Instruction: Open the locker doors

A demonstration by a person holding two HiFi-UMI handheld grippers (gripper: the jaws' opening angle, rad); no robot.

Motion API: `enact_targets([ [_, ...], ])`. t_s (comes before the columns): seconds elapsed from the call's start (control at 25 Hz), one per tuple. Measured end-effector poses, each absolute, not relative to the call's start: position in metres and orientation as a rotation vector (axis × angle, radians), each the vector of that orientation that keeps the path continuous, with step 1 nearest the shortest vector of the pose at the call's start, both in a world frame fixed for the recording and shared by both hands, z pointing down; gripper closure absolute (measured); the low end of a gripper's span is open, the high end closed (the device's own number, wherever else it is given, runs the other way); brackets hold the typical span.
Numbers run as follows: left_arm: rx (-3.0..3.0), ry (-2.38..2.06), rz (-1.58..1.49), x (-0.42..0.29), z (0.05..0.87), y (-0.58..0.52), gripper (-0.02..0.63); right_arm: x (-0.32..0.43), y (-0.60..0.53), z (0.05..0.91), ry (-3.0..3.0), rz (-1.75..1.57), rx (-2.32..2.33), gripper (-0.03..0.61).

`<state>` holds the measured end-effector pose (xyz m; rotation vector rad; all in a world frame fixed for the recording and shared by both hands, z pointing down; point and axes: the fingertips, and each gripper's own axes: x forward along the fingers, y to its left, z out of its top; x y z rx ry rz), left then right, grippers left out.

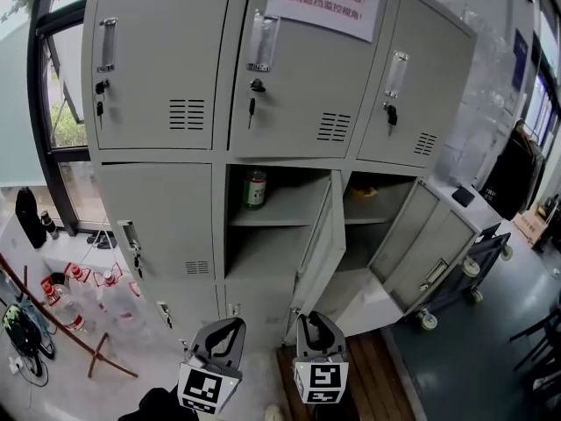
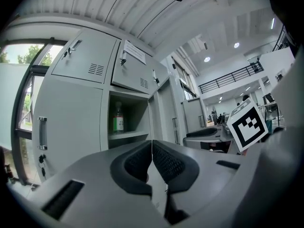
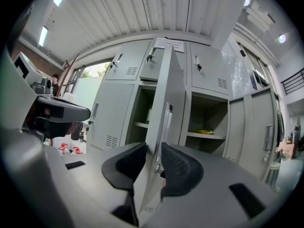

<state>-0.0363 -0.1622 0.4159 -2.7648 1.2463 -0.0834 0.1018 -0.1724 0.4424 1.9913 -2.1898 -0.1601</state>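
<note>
The grey locker block [image 1: 158, 86] has its three top doors closed. In the middle row the left door [image 1: 162, 222] is closed, while the middle door [image 1: 320, 235] and the right door [image 1: 412, 244] hang open. My right gripper [image 1: 312, 318] is at the lower edge of the middle door. In the right gripper view the right gripper [image 3: 154, 158] is open, and that door's edge [image 3: 164, 113] shows in the gap between the pads. My left gripper [image 1: 230, 324] sits to its left, low before the cabinet. In its own view the left gripper [image 2: 152, 148] is shut on nothing.
A green-labelled bottle [image 1: 255, 189] stands on the middle shelf and something yellow [image 3: 205, 131] lies on the right one. Plastic bottles [image 1: 88, 296] and a red pole clutter the floor at the left. A wheeled cart [image 1: 478, 261] stands behind the right door.
</note>
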Motion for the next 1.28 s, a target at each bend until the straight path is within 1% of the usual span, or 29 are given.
enact_targets([
  [0.2,-2.791,1.178,-0.080,-0.015,0.416,-0.158,0.589,0.127,-0.162,0.444,-2.118,-0.148,2.058,0.491],
  [0.36,-2.807,1.139,-0.089,0.001,0.418,-0.155,0.589,0.147,-0.157,0.444,-2.078,-0.135,2.091,0.491],
  [0.56,-2.805,1.115,-0.020,0.017,0.418,-0.158,0.589,0.169,-0.153,0.445,-2.054,-0.120,2.128,0.494],
  [0.68,-2.825,1.109,-0.084,0.026,0.419,-0.158,0.589,0.183,-0.152,0.445,-2.033,-0.107,2.146,0.497],
  [0.72,-2.831,1.107,-0.096,0.029,0.420,-0.158,0.589,0.188,-0.152,0.445,-2.021,-0.107,2.154,0.505],
  [0.8,-2.837,1.099,-0.096,0.037,0.420,-0.157,0.589,0.198,-0.152,0.445,-1.989,-0.113,2.175,0.553],
  [0.84,-2.841,1.096,-0.094,0.040,0.420,-0.157,0.589,0.203,-0.152,0.444,-1.978,-0.113,2.184,0.561],
  [1.28,-2.853,1.121,-0.096,0.061,0.424,-0.169,0.589,0.251,-0.159,0.445,-1.923,-0.098,2.231,0.561],
])
